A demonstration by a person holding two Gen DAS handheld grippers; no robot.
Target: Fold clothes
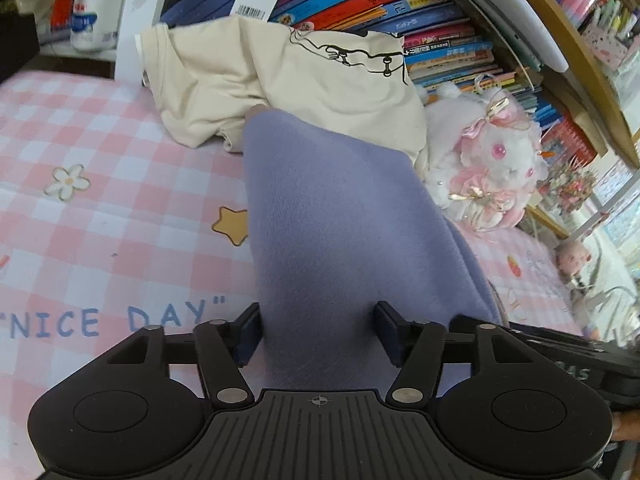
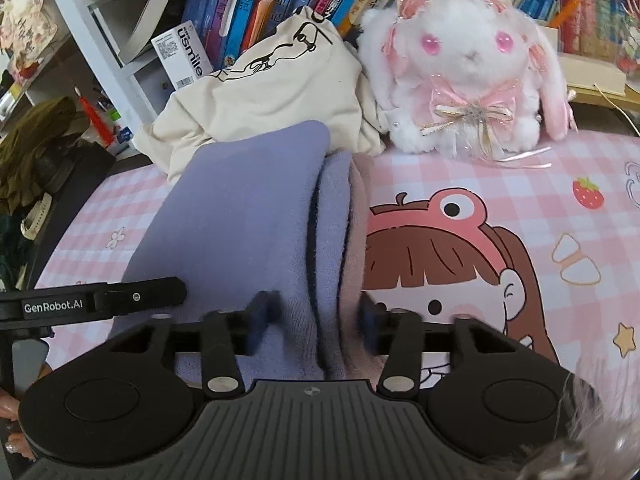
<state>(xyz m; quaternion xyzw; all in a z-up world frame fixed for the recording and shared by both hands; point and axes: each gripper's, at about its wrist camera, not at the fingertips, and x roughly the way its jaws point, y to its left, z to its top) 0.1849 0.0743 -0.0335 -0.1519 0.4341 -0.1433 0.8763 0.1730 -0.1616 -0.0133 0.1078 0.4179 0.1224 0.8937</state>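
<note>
You hold the purple garment (image 1: 332, 216) with both grippers side by side at its near edge, so it runs away from you over the bed (image 1: 100, 216) toward the cream shirt (image 1: 280, 80); this suits carrying an edge over for a fold, or shifting a bundle already folded; the pictures fit either. The left gripper (image 1: 318, 332) has its fingers (image 1: 250, 332) partly closed, pressing the cloth from both sides; the right gripper (image 2: 314, 320) likewise pinches stacked layers, purple over a pink lining, between narrow fingers (image 2: 260, 316). The cream shirt lies crumpled against the books (image 1: 400, 12), beside the plush rabbit (image 2: 464, 60).
</note>
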